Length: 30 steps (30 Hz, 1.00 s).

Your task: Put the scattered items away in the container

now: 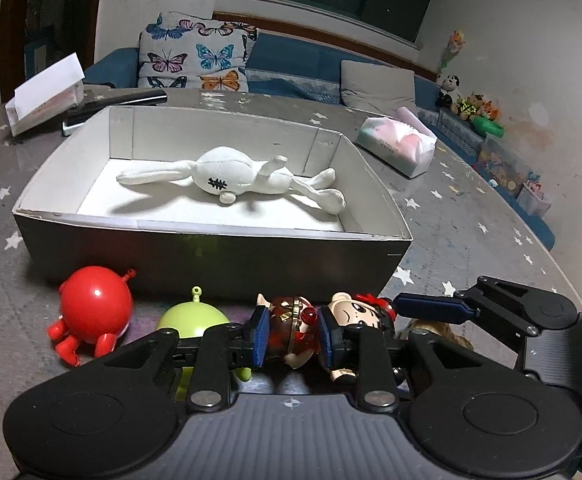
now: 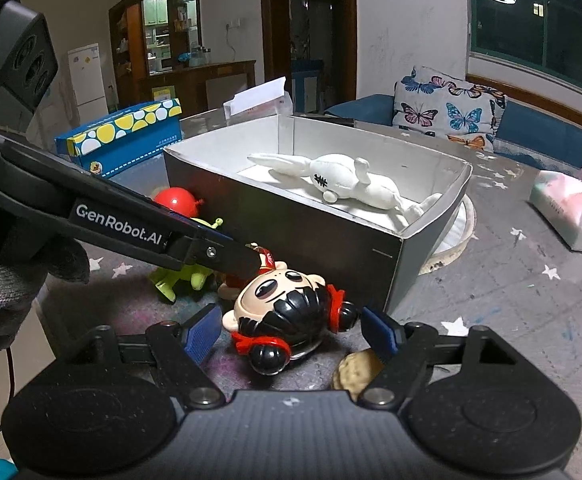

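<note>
A grey box [image 1: 211, 256] with a white inside fills the middle of the left wrist view; a white plush rabbit [image 1: 231, 176] lies flat in it. Below it, at lower left, a red round toy [image 1: 93, 312] stands beside a green round toy [image 1: 193, 318]. At bottom centre a black-haired doll [image 1: 331, 328] in red lies on its side, pinched at the waist.

"GenRobot.AI" stands in white letters on the black arm of the left claw [image 2: 247, 266], left of frame; nothing else reads clearly.
</note>
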Motion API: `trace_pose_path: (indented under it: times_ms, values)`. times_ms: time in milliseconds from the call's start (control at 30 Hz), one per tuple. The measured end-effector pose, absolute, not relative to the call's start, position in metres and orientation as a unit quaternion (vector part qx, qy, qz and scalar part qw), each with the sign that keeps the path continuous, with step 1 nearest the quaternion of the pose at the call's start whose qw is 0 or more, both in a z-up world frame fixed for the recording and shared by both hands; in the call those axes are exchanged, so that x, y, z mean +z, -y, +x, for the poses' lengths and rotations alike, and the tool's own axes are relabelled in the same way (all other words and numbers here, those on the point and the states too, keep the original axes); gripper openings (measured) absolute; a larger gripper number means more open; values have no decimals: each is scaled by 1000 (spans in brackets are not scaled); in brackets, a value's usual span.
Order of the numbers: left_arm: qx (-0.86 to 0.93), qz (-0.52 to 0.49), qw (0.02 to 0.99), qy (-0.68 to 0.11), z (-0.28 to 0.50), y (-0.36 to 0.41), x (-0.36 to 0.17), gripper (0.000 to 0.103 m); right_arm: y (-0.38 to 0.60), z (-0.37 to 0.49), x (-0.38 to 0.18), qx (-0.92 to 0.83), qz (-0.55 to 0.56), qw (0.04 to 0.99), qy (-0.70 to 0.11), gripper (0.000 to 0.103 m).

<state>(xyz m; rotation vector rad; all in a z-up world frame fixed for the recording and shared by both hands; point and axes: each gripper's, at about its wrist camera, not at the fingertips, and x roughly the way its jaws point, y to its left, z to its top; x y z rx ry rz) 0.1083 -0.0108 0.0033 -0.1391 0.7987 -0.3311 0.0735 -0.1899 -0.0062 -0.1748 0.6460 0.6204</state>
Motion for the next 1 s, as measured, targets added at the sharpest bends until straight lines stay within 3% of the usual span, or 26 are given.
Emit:
trace_pose_path:
  times_ms: [1000]
  values:
    - [-213, -102, 881, -410, 119, -3, 2, 36, 187, 72, -13, 309, -127, 894, -299, 79]
